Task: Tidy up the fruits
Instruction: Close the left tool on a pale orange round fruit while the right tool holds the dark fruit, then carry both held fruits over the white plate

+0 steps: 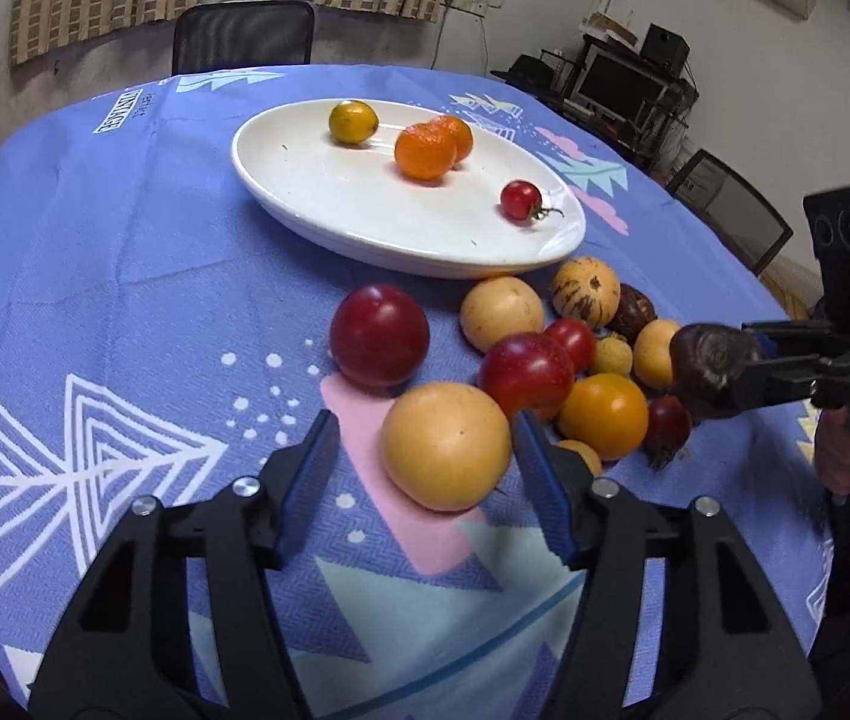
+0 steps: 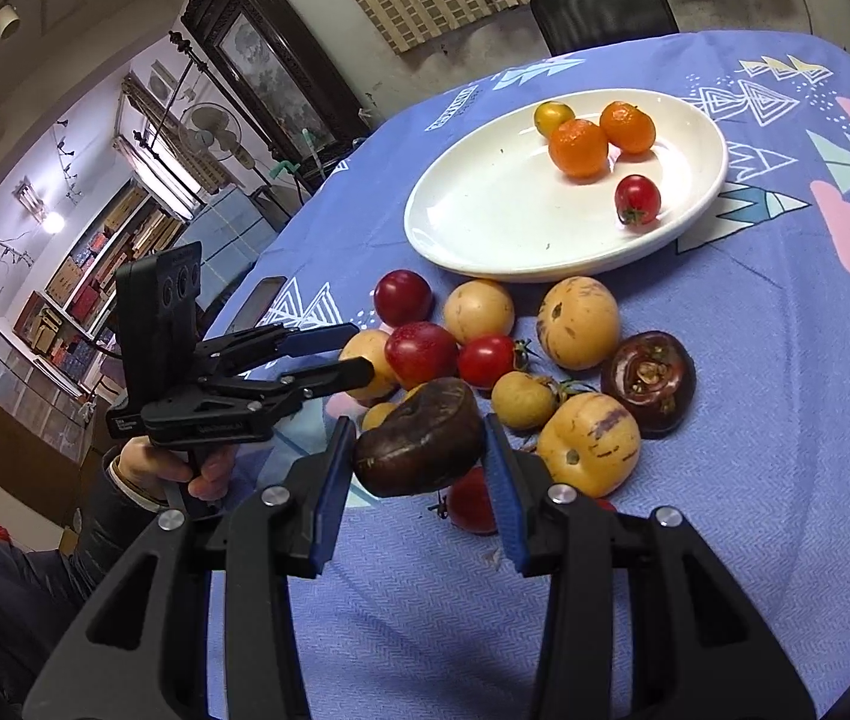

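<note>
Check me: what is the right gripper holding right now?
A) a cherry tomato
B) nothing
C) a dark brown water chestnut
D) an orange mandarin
C: the right gripper is shut on the dark brown water chestnut, lifted over the pile; the mandarins sit on the white plate.

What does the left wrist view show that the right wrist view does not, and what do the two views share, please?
Only the left wrist view shows the left gripper open around a pale yellow round fruit on the tablecloth, plus a computer desk at the back wall.

Only the right wrist view shows a second dark brown fruit lying on the cloth, a dark cabinet and lit shelves.

Both show the white oval plate holding two tangerines, a yellow-green citrus and a cherry tomato, and the right gripper holding a dark brown fruit.
</note>
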